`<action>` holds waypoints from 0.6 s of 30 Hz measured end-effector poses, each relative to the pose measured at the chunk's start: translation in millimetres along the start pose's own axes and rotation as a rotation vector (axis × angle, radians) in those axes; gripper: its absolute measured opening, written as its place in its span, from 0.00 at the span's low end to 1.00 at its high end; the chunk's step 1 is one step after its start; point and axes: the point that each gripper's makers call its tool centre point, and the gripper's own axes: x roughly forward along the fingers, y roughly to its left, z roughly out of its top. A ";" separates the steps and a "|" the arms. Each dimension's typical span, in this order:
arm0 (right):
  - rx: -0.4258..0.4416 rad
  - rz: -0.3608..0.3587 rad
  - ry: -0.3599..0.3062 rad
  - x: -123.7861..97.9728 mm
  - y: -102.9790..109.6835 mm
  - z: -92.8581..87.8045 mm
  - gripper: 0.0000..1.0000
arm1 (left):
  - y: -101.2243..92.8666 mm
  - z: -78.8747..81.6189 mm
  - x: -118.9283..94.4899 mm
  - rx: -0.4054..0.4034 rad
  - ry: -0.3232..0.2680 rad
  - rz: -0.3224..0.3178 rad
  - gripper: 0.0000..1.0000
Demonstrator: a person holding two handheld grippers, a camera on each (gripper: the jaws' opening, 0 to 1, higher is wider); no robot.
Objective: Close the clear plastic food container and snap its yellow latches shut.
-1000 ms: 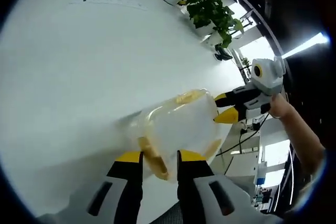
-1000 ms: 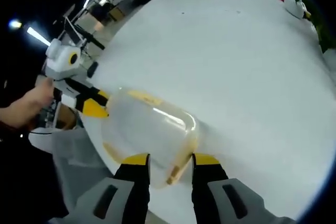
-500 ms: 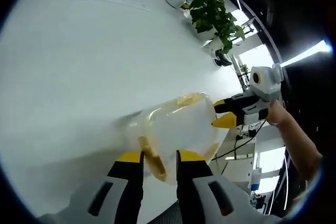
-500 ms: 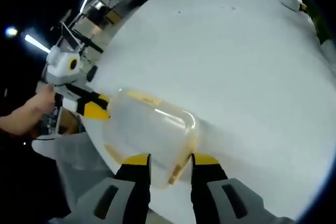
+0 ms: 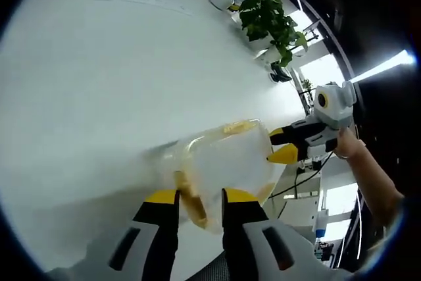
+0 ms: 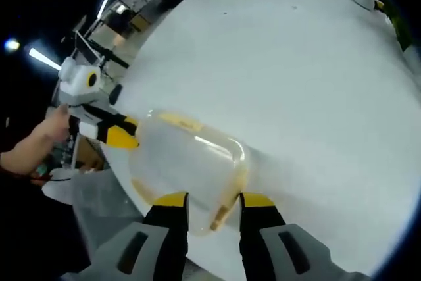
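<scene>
White table (image 5: 99, 64) bears the container (image 5: 223, 162), both claws (image 5: 199, 197) (image 6: 209, 199) clamping its ends.

Hard to tell whether the clear plastic food container's (image 5: 223, 166) yellow latches (image 6: 220, 214) (translucent, blurred) sit snapped.

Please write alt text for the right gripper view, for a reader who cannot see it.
The right tongs straddle one end of a clear plastic food container with yellow latches on a white table. The left tongs, held by a hand, meet its far end.
</scene>
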 end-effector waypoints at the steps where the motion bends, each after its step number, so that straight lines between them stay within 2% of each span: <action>1: 0.000 0.000 -0.002 0.0 0.2 0.2 0.28 | -0.2 -0.5 -0.5 0.001 -0.001 0.000 0.23; 5: 0.009 0.007 -0.013 -0.7 0.6 0.2 0.29 | -0.3 -0.5 -1.0 0.009 -0.003 -0.008 0.24; 9: -0.011 0.020 -0.058 -1.0 0.1 2.2 0.30 | -0.5 -0.2 -0.1 0.047 -0.010 -0.008 0.25; 12: -0.043 0.016 -0.079 -0.6 0.2 5.0 0.30 | -1.9 -1.2 -0.8 0.099 -0.006 0.003 0.27; 16: -0.051 0.013 -0.072 -0.5 0.1 5.4 0.30 | -1.8 0.3 -1.0 0.158 -0.007 0.017 0.29; 18: -0.078 0.003 -0.071 -1.5 0.6 6.3 0.30 | -0.2 2.9 -2.1 0.197 -0.011 0.036 0.34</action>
